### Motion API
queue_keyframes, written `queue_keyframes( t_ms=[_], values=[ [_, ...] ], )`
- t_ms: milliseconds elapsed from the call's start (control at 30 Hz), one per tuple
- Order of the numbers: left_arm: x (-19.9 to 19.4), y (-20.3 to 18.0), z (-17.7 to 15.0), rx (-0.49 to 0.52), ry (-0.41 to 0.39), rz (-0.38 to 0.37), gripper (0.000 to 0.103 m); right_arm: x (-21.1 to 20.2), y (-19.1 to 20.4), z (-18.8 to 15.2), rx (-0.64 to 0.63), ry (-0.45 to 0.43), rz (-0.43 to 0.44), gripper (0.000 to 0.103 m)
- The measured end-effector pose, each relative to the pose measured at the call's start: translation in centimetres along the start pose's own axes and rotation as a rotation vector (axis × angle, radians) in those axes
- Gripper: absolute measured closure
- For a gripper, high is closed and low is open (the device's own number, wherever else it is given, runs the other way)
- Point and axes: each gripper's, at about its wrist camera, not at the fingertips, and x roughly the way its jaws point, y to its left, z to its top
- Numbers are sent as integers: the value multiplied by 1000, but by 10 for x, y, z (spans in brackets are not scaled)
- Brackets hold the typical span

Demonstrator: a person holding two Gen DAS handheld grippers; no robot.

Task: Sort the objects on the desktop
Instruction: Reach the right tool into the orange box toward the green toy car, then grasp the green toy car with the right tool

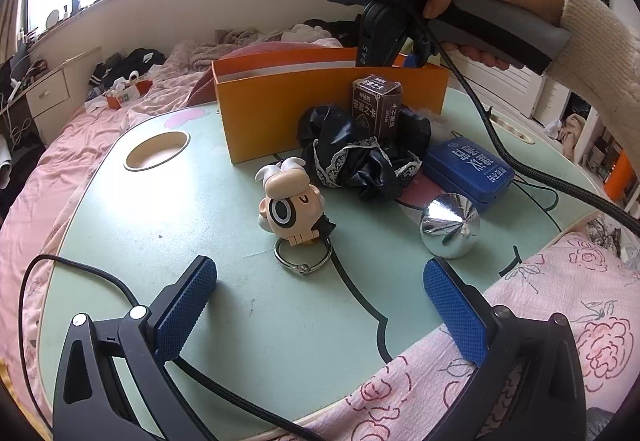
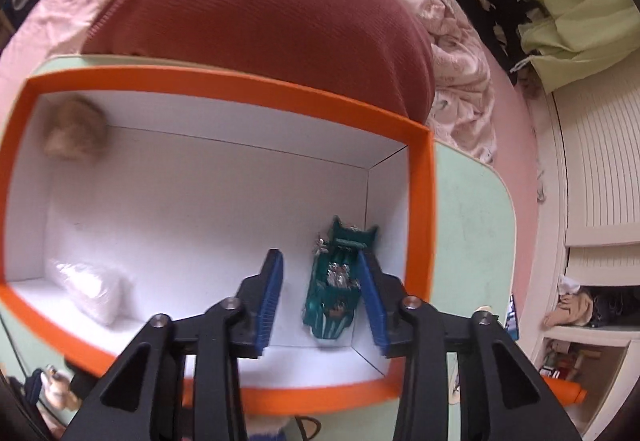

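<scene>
At the bottom of the left wrist view, the left tool (image 1: 320,281) was seen with its blue pads spread wide and nothing between them, low over the pale green tabletop (image 1: 200,233). Just beyond it, near the frame's centre, a cartoon figure (image 1: 290,207) was found standing at a metal ring (image 1: 303,255), with a shiny silver cone (image 1: 450,225) to the right. Further back, a black lace-trimmed cloth (image 1: 360,161), a blue tin (image 1: 466,171) and a dark carton (image 1: 376,107) were grouped before the orange box (image 1: 256,109). At the upper right, the right tool's handle was gripped by a hand (image 1: 460,1) above that box.

Across the right wrist view, the right tool (image 2: 324,301) was pointed down into the white-lined box interior, its pads partly apart; a green toy car (image 2: 334,289) was seen between them, but contact could not be told. A white packet (image 2: 90,291) lay at lower left, a furry tan ball (image 2: 74,135) at upper left.
</scene>
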Motion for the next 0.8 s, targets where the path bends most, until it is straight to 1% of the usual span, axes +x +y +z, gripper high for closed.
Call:
queue_keyframes(
  t_ms=[33,100,133,167,200,233,267,367,400,433,467,533,567,600,667,767,800],
  values=[
    [0,0,0,1,-2,1,0,1,1,0,0,-6,9,53],
    [1,0,0,-2,-1,-1,0,-4,6,-4,-12,-29,116,46],
    [0,0,0,-2,-1,-1,0,-7,8,-5,-24,-52,158,47],
    [0,0,0,-2,-2,-2,0,-12,9,-8,-35,-65,251,49],
    [1,0,0,-2,-2,-1,0,-15,7,-10,-103,-78,310,50],
    [1,0,0,-2,-2,-1,0,-19,5,-11,-91,-90,359,54],
    [1,0,0,-2,-2,-1,0,-27,-1,-13,-66,-120,370,54],
    [1,0,1,-3,-2,-2,0,-50,-14,-18,-47,-215,301,53],
    [1,-1,1,-2,-2,-2,0,-53,-15,-19,-60,-218,294,53],
    [1,0,0,-2,-2,-1,0,-56,-15,-21,-86,-215,285,50],
    [1,0,0,-2,-2,-1,0,-55,-14,-24,-114,-207,261,45],
    [1,0,1,-3,-2,-1,0,-46,-8,-24,-162,-190,224,39],
    [1,0,1,-2,-3,-1,0,-38,-6,-24,-175,-166,210,39],
    [1,0,1,-2,-3,-1,0,-28,-2,-19,-176,-144,214,39],
    [1,0,1,-2,-1,0,0,-10,0,-14,-168,-101,259,39],
    [2,0,1,-2,-1,0,0,10,8,-10,-151,-61,306,41],
    [1,-1,1,-3,0,0,0,12,8,-11,-145,-69,317,40]
  ],
)
